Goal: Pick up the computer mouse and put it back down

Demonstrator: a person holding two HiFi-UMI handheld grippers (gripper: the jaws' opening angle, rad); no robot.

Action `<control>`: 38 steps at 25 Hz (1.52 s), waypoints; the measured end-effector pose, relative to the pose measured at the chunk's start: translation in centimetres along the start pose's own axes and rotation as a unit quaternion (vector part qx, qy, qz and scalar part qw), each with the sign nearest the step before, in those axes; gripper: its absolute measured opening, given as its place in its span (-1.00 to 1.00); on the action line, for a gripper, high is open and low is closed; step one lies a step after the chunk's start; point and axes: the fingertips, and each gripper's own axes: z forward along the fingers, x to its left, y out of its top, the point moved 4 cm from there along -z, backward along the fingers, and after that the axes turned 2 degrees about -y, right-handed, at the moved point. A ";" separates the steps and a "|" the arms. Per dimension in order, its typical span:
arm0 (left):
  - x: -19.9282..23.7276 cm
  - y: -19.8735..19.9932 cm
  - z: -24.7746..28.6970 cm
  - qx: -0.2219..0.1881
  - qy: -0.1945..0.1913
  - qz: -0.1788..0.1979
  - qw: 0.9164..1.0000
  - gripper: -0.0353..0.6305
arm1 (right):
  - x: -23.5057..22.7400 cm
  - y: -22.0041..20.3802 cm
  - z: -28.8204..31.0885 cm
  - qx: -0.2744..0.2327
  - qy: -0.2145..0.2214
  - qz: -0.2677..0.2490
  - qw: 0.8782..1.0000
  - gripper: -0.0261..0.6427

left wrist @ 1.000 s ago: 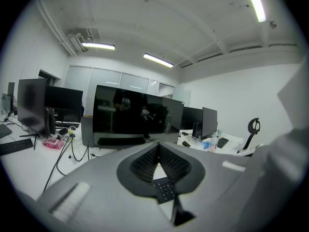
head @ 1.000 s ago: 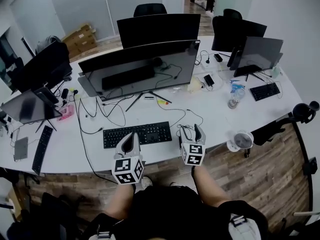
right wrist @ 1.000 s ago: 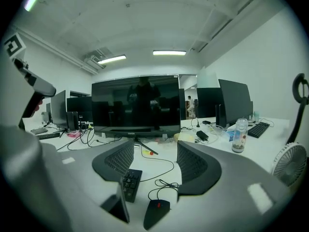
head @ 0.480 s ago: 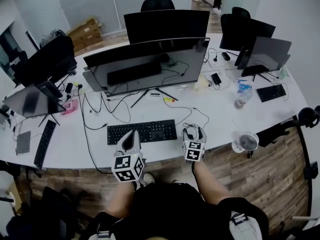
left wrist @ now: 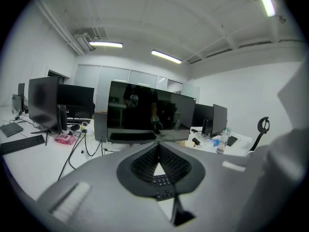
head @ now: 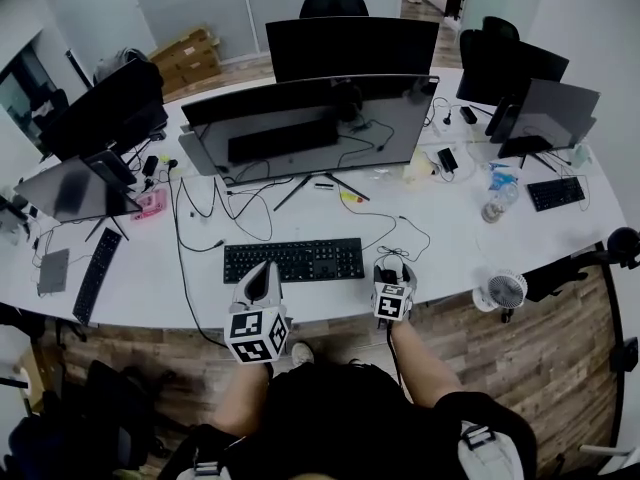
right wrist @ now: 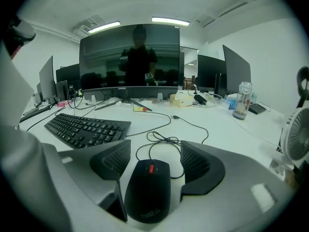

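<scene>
mouse [right wrist: 147, 190] on the desk [right wrist: 231, 129] between the wide-open right tongs [right wrist: 155, 151] (a gap either side); left tongs [left wrist: 158, 149] closed, empty

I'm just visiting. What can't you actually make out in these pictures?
- Black wired mouse with red wheel: head view, hidden under the right gripper.
- Black keyboard: left gripper view, mostly blocked by the left gripper's shut grey jaws.
- Clear plastic bottle's label: right gripper view, too small to read.
</scene>
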 end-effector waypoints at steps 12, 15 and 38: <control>0.9 -0.6 0.4 0.013 0.004 -0.002 1.000 -0.73 | 0.9 -3.3 0.2 0.027 -0.006 -0.013 1.000 -0.06; 0.8 -0.6 0.5 0.014 0.002 -0.001 1.000 -0.73 | 0.9 -3.8 0.7 0.031 -0.015 -0.023 0.999 -0.06; -0.4 -0.4 1.6 0.010 -0.028 -0.002 1.000 -0.73 | 0.6 1.3 -2.1 -0.012 0.002 -0.056 0.998 -0.11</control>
